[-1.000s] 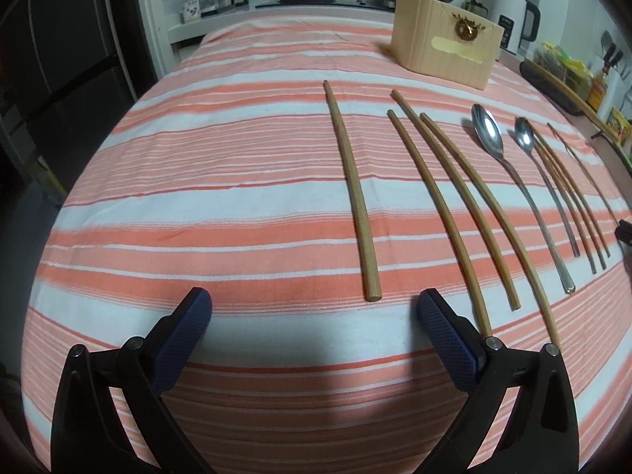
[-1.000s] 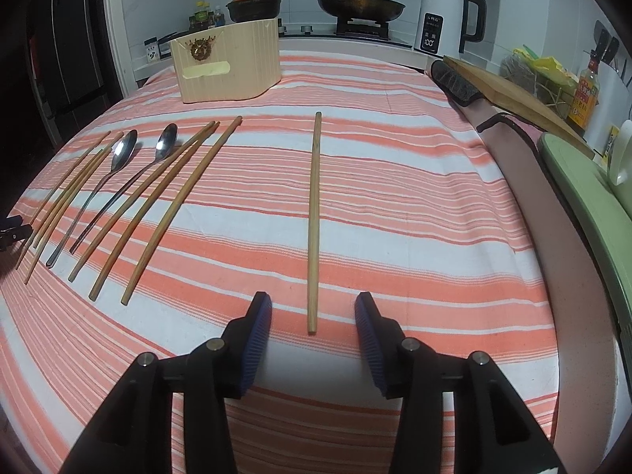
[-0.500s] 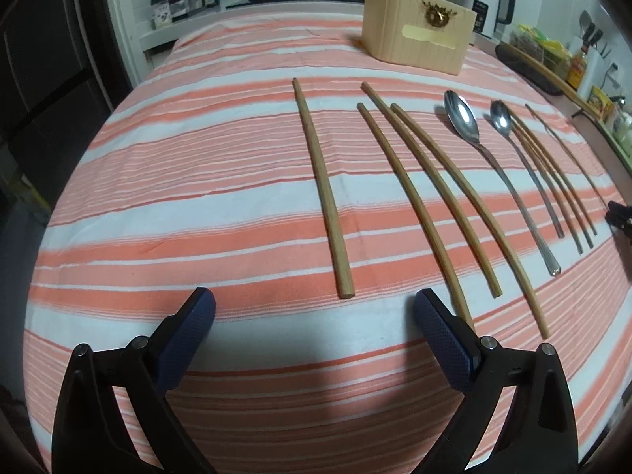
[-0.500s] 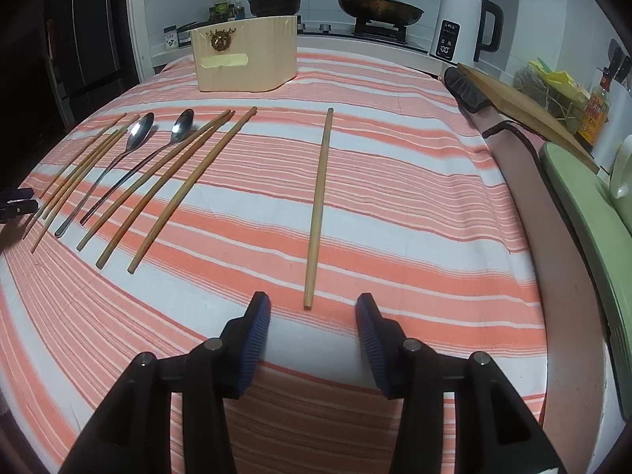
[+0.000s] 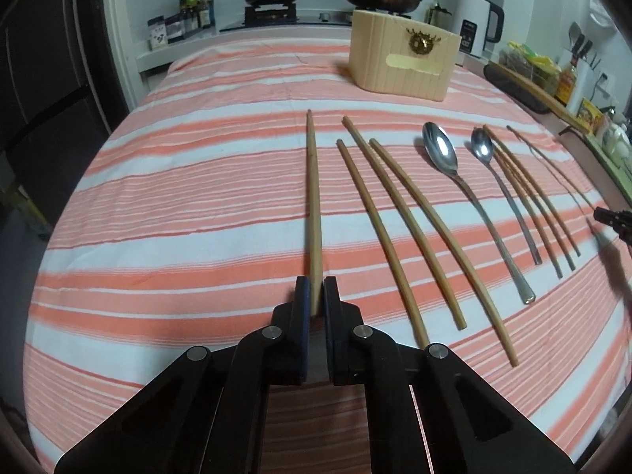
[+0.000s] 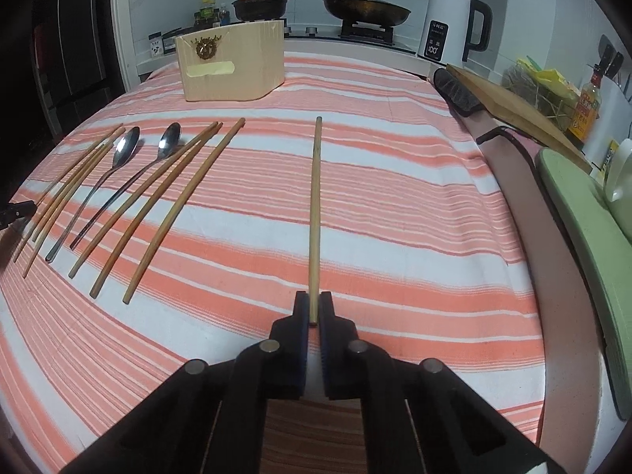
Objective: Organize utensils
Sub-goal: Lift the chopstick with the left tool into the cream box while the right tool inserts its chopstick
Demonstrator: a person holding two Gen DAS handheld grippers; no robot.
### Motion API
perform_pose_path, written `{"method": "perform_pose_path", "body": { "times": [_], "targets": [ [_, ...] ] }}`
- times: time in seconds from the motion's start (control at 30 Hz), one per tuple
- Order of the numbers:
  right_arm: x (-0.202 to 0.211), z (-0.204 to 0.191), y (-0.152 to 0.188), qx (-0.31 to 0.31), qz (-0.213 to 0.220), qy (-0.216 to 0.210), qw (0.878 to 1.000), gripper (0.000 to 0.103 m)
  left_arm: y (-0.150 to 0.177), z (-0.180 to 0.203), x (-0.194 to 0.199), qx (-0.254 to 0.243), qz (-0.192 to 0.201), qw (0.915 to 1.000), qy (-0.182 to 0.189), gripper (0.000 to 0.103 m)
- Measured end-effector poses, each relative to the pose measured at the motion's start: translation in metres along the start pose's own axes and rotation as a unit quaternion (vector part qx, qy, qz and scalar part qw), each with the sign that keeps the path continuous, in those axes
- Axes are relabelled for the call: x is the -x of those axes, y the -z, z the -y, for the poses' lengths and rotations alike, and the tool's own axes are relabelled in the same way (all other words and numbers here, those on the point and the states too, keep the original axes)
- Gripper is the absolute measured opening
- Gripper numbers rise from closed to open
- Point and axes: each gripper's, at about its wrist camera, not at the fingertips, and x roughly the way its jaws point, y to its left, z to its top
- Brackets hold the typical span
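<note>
My left gripper (image 5: pixel 315 296) is shut on the near end of a long wooden chopstick (image 5: pixel 313 201) that lies on the striped cloth. My right gripper (image 6: pixel 313 308) is shut on the near end of another long wooden chopstick (image 6: pixel 315 213). Between them lie three more long chopsticks (image 5: pixel 399 213), two metal spoons (image 5: pixel 440 150) and several thin brown chopsticks (image 5: pixel 529 193); the same row shows in the right wrist view (image 6: pixel 118 197). A beige utensil holder (image 5: pixel 403 61) stands at the far side, and it shows in the right wrist view (image 6: pixel 231 65).
A stove with a pot (image 6: pixel 260 2) and pan (image 6: pixel 365 10), a white kettle (image 6: pixel 450 31), a wooden board (image 6: pixel 513 106) and bottles stand beyond the cloth. The table's right edge borders a green counter (image 6: pixel 580 213).
Both grippers have moved forward over the near ends of their chopsticks and shut on them; earlier both were open just short of them.
</note>
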Motion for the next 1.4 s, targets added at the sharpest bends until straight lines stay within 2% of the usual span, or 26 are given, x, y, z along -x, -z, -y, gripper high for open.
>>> {"method": "perform_pose_path", "body": {
  "times": [0.17,0.37,0.53,0.67,0.83,1.2,1.4],
  "targets": [
    [0.044,-0.010,-0.025,0.024,0.048,0.005,0.999,0.005,-0.013,0.006,0.033,-0.011,0.029,0.9995,0.007,0.004],
    [0.101,-0.022,-0.058,0.042,0.113,0.008,0.993,0.005,-0.035,0.009,0.082,-0.010,0.085,0.9961,0.022,0.004],
    [0.137,-0.033,-0.077,0.044,0.158,-0.003,0.986,0.005,-0.055,0.016,0.116,-0.013,0.127,0.9913,0.030,0.004],
    [0.156,-0.043,-0.085,0.042,0.177,-0.019,0.983,0.005,-0.070,0.021,0.139,-0.014,0.153,0.9872,0.042,0.004],
    [0.170,-0.050,-0.092,0.036,0.189,-0.041,0.980,0.005,-0.085,0.029,0.153,-0.014,0.155,0.9855,0.066,0.004],
    [0.185,-0.056,-0.105,0.027,0.208,-0.073,0.975,0.005,-0.096,0.043,0.157,-0.022,0.153,0.9846,0.083,0.004],
    [0.180,-0.060,-0.116,0.026,0.203,-0.090,0.975,0.005,-0.103,0.049,0.153,-0.029,0.151,0.9844,0.086,0.004]
  ]
}}
